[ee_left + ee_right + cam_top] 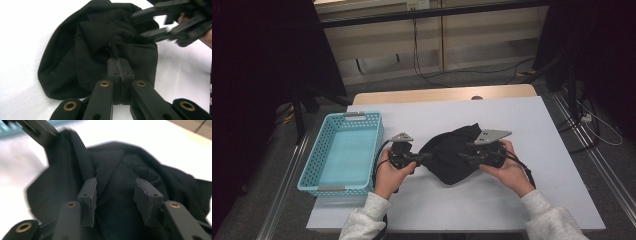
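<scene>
A crumpled black cloth lies in a heap on the white table top, between my two grippers. My left gripper reaches in from the cloth's left edge. In the left gripper view its jaws are shut on a thin fold of the black cloth. My right gripper hovers over the right side of the heap. Its pads stand apart in the right gripper view, with the black cloth below and between them but not pressed. The right gripper also shows across the cloth in the left gripper view.
A light blue plastic basket with nothing in it stands at the table's left edge, close to my left hand. Bare white table lies behind and to the right of the cloth. Cables run across the floor beyond the table.
</scene>
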Demonstrator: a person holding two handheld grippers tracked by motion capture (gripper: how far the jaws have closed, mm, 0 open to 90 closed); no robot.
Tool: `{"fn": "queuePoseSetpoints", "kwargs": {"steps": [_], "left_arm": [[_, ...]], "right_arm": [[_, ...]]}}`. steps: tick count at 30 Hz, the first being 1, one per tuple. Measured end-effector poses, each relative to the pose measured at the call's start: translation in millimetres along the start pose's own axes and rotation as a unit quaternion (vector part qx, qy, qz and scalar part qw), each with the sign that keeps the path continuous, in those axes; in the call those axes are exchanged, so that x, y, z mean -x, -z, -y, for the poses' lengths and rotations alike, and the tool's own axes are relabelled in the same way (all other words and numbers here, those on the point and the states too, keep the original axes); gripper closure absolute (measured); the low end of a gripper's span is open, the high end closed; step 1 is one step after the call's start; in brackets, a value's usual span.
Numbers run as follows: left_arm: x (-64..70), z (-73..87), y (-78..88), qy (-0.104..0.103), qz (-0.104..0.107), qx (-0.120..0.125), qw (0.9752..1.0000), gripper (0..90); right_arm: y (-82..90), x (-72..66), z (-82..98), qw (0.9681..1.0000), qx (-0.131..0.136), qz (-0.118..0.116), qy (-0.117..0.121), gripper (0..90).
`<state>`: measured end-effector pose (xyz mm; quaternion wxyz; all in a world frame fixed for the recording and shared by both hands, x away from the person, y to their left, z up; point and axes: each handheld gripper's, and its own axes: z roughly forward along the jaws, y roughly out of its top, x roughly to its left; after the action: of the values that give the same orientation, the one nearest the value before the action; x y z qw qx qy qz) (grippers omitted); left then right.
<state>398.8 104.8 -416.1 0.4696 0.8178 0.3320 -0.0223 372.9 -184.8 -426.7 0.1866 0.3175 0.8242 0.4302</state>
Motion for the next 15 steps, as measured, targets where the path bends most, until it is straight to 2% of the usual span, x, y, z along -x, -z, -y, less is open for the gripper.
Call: {"fn": "queuePoseSetpoints", "kwargs": {"steps": [3, 5, 8, 10, 12, 13, 15], "left_arm": [[1.4, 0.8, 0.0, 0.000, 0.001, -0.001, 1.0000, 90.0], [0.8, 1.5, 1.2, -0.002, 0.000, -0.001, 1.0000, 90.0], [-0.4, 3.0, 2.7, -0.002, -0.006, -0.004, 1.0000, 90.0], [-1.2, 4.2, 3.4, -0.001, -0.008, -0.007, 0.9999, 90.0], [-1.5, 4.6, 4.4, 0.000, -0.009, -0.005, 1.0000, 90.0], [-1.4, 4.7, 5.2, 0.001, -0.009, -0.003, 1.0000, 90.0], [-1.4, 4.6, 6.8, 0.001, -0.010, -0.004, 0.9999, 90.0]], "right_arm": [[-13.0, -3.3, 2.8, 0.9996, -0.026, 0.000, 0.011, 51.3], [-17.9, -4.5, 4.6, 0.9984, -0.047, 0.014, 0.029, 50.6], [-23.1, -1.1, 8.7, 0.9979, -0.061, 0.010, 0.017, 50.2], [-26.3, -1.1, 11.5, 0.9972, -0.072, 0.007, 0.019, 50.2], [-27.6, -2.1, 12.4, 0.9965, -0.079, 0.010, 0.026, 60.7], [-26.6, -1.6, 11.6, 0.9965, -0.078, 0.008, 0.027, 70.2], [-22.0, 1.7, 10.1, 0.9974, -0.069, 0.000, 0.017, 84.0]]}}
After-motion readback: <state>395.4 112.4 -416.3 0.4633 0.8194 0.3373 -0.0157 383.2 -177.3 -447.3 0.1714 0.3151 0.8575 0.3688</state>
